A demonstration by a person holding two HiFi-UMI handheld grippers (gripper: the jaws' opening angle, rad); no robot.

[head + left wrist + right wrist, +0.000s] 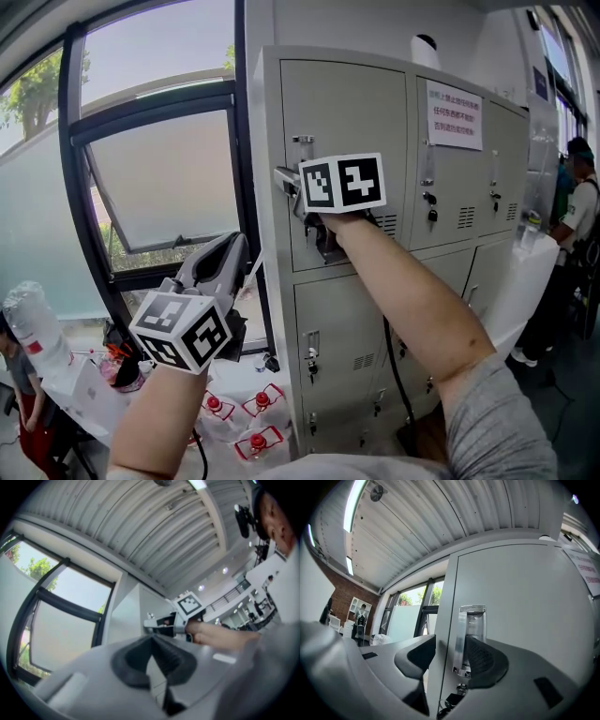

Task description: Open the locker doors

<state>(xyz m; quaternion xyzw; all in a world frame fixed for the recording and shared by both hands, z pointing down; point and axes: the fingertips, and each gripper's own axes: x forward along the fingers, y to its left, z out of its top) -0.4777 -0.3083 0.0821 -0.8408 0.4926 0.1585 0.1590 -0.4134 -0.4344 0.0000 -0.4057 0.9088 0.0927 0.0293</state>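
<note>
Window-side wall, grey locker bank [450, 187]. Top-left door [347, 112] appears shut, contents unseen. Its handle [469, 634] stands ungripped between the parted jaws of the right gripper [449, 658] (one pad just beside it). Advise closing squarely on the handle, then pulling outward. Left gripper [152, 639] is closed and empty, low to the right gripper's left.

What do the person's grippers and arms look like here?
The left gripper and right gripper have light grey shells, dark ribbed pads and white cubes with black square markers. A black cable hangs below the right gripper. The right arm's sleeve is grey.
</note>
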